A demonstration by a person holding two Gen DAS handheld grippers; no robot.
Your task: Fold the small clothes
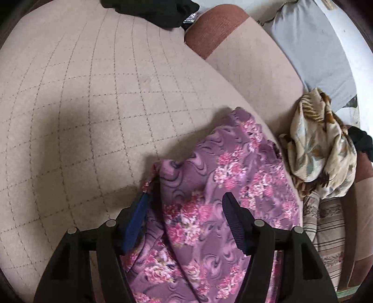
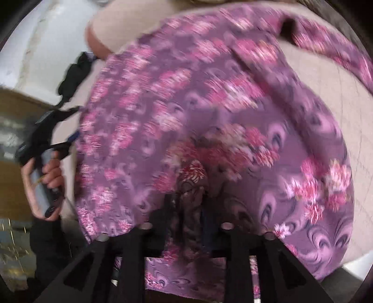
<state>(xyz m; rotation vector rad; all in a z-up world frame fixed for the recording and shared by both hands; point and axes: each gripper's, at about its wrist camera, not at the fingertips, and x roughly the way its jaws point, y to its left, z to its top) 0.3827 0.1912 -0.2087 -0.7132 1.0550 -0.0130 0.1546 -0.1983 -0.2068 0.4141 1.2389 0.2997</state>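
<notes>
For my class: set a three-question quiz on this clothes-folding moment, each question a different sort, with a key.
1. True or false: the left gripper is shut.
2. Which cloth is the right gripper clamped on? A) the purple floral cloth B) the beige leaf-print cloth C) the black cloth
3. Fill in: the purple floral cloth lies on a ____ sofa cushion.

Key: 1 false; 2 A; 3 beige.

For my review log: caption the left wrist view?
Open left gripper over purple floral garment on quilted cushion.
</notes>
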